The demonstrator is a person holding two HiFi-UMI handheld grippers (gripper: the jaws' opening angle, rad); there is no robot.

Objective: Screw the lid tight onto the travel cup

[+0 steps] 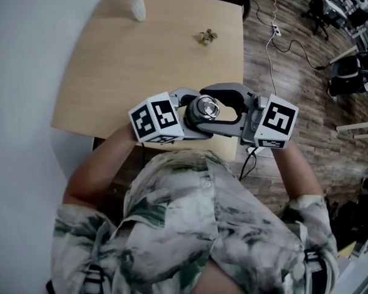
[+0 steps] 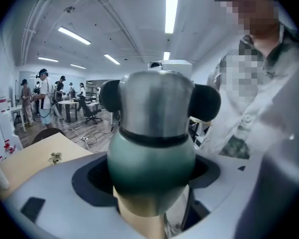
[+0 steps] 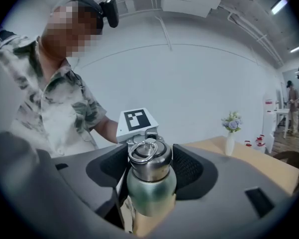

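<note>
A travel cup with a green body (image 2: 151, 158) and a steel lid (image 1: 206, 109) hangs in the air over the near edge of the table (image 1: 141, 60), between my two grippers. My left gripper (image 1: 193, 117) is shut on the green body (image 3: 150, 185) from the left. My right gripper (image 3: 150, 166) comes from the right, and its black pads (image 2: 208, 102) stand on either side of the lid (image 3: 149, 158), close to it without pressing. The lid has a metal ring on top and sits on the cup. The left gripper's marker cube (image 3: 138, 122) shows behind the lid.
On the wooden table stand a white vase with flowers (image 1: 136, 5) at the far edge and a small plant-like thing (image 1: 207, 37). A cable and power strip (image 1: 274, 30) lie on the wood floor to the right. Office chairs and people are farther off.
</note>
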